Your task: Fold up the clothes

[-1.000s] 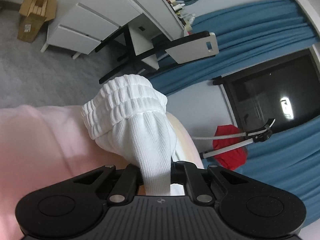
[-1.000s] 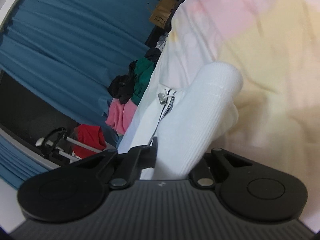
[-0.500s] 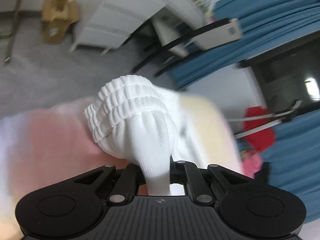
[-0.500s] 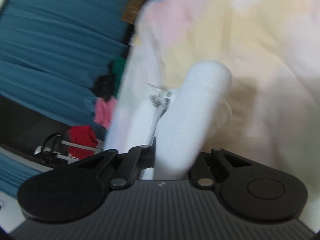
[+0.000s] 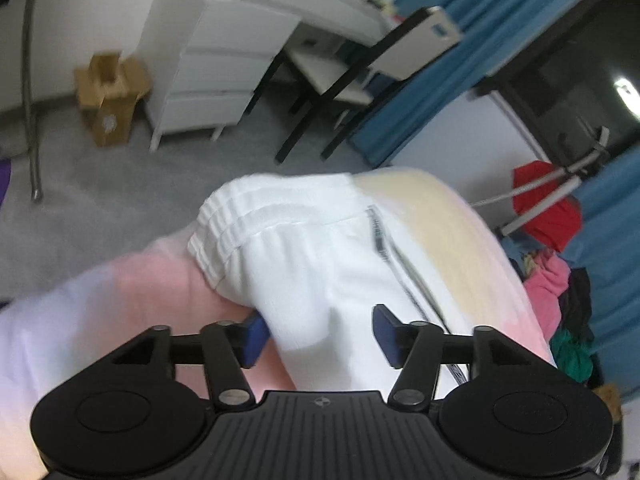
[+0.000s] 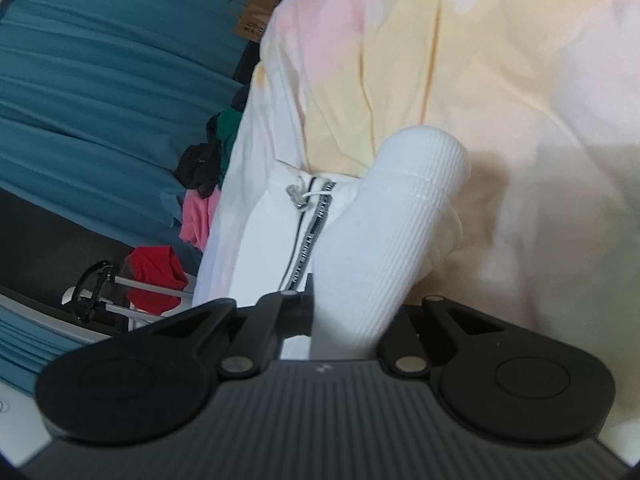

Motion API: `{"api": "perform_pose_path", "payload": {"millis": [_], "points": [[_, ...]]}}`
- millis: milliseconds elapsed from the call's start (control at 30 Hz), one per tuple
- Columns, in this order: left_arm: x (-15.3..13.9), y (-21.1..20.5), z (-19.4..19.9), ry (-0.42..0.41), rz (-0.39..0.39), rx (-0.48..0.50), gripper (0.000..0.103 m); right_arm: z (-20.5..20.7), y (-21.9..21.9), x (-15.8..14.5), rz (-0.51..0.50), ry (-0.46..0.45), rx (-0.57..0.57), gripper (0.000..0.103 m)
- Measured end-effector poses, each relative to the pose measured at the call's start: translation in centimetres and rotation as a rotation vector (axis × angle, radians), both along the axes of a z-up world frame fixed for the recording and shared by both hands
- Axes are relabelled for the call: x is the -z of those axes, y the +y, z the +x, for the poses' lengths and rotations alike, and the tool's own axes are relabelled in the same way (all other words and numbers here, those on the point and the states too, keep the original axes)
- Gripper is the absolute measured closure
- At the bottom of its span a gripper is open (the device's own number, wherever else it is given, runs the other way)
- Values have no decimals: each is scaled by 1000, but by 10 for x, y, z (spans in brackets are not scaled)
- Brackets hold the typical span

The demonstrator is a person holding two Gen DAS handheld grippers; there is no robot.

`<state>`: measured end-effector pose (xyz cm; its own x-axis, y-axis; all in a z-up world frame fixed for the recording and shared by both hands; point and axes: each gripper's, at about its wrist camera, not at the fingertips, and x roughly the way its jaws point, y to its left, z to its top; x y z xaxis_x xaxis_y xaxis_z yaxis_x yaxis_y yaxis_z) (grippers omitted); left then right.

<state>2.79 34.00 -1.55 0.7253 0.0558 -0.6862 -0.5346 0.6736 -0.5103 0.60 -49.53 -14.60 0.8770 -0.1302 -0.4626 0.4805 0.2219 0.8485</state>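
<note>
A pastel bedspread [image 5: 448, 216], pink and pale yellow, fills the lower part of both wrist views, and the white zip jacket [image 5: 320, 248] is laid on it. In the left wrist view the ribbed hem band [image 5: 256, 216] is seen at about 11 o'clock from the left gripper [image 5: 318, 334], with the zipper tape [image 5: 396, 264] running off toward 1 o'clock. The jaws of the left gripper are opening; white cloth is seen between the blue pads [image 5: 252, 336], and no squeeze on it can be made out, so this end is judged to be released.

In the right wrist view a ribbed fold of the jacket [image 6: 384, 240] is clenched in the right gripper [image 6: 348, 316], rising toward 1 o'clock, while the zipper pull [image 6: 298, 196] is seen at 11 o'clock.

The step in hand is judged to be the laying-down of a fold. It is done well if the left pads are drawn back clear of the cloth without dragging it, and if the right end is lowered flat before it is let go, so that the edges are kept square and the zipper is not bunched beneath.
</note>
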Motion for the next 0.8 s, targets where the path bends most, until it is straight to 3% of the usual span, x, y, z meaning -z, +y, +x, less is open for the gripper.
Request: {"api": "perform_pose_path", "payload": {"millis": [133, 267, 467, 567, 700, 800], "points": [[-20, -36, -2, 31, 210, 31, 31, 3, 3, -6, -33, 0, 4, 91], [-32, -72, 14, 21, 331, 129, 25, 4, 4, -10, -58, 8, 3, 91], [-41, -149, 31, -42, 450, 352, 22, -3, 3, -8, -54, 14, 13, 91], [-36, -193, 38, -76, 466, 456, 17, 1, 5, -10, -70, 16, 15, 91], [-11, -250, 48, -106, 475, 511, 16, -2, 7, -12, -82, 17, 20, 91], [20, -295, 52, -105, 567, 589, 16, -7, 9, -13, -96, 20, 19, 91]]}}
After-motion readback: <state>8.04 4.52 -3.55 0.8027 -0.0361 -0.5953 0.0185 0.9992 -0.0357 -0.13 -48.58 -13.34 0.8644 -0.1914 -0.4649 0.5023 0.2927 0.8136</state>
